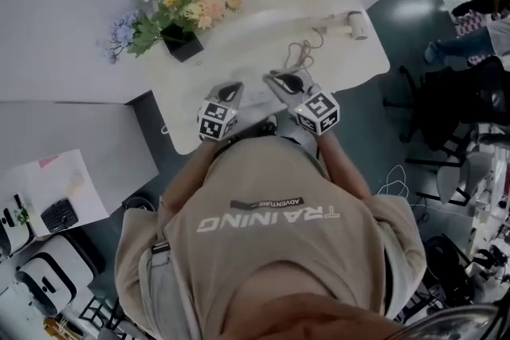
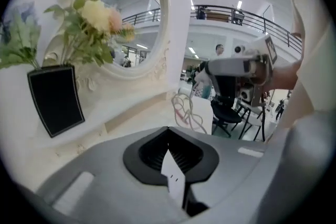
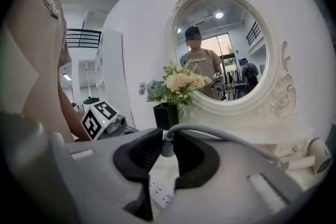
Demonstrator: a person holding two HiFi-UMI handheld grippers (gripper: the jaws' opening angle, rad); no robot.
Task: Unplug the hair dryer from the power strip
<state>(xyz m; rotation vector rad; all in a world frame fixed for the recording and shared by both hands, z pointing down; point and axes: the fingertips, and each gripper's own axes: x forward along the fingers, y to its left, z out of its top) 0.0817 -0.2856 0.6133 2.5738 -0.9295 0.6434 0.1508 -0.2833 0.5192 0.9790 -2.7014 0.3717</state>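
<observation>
Two grippers are busy, close in front of my chest. My left gripper (image 2: 169,145) is shut tight on the thin edge of the white power strip (image 2: 175,181). My right gripper (image 3: 167,136) is squeezed narrow on the small grey plug (image 3: 167,149), with the power strip just below it at 6 o'clock. I can't tell if the pins are all the way out.

The plug looks hard and smooth, so I think I should hold its fat body. The cord (image 3: 231,137) is soft and bendy and runs off to 3 o'clock, so it is no good to pull on. The power strip looks light, so it needs holding back.

Far off at 1 o'clock, the white hair dryer (image 1: 356,25) lies on the table (image 1: 239,52).
</observation>
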